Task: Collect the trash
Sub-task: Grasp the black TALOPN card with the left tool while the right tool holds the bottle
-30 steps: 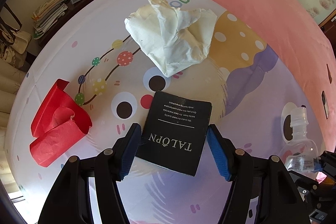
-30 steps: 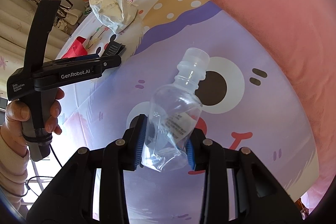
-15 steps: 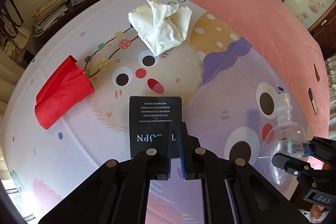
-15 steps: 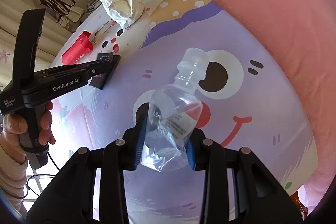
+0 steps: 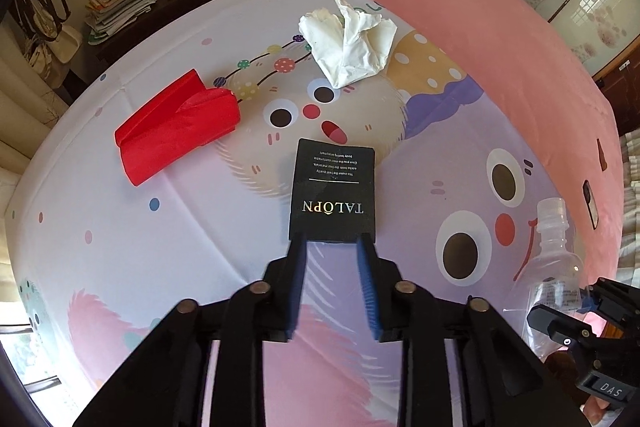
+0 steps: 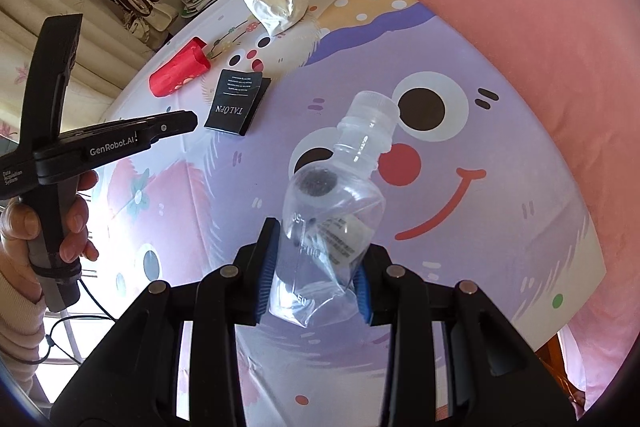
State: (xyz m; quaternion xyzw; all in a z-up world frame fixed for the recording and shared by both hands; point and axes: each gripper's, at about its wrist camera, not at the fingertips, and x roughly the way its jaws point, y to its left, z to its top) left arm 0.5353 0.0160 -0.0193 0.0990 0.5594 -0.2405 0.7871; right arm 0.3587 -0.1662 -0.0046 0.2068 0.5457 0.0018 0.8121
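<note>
1. Release is what has just changed: half a second ago the left gripper point(image 5: 332, 247) was pinched on the near edge of the black card point(image 5: 333, 195); now its jaws stand parted and the card lies flat on the cartoon bedspread point(image 5: 160, 227), so that piece is not yet collected.
2. Card position: its near edge sits just at, perhaps touching, the two fingertips, though the fisheye makes contact hard to judge.
3. Right gripper point(image 6: 314, 279) stays clamped on the crushed clear bottle point(image 6: 332, 219), held above the bedspread, so one item is secured.
4. Remaining trash lies beyond the card: red paper point(image 5: 176, 127) to its left, crumpled white tissue point(image 5: 352, 47) farther off.
5. Re-gripping the thin card probably means lifting an edge first.
</note>
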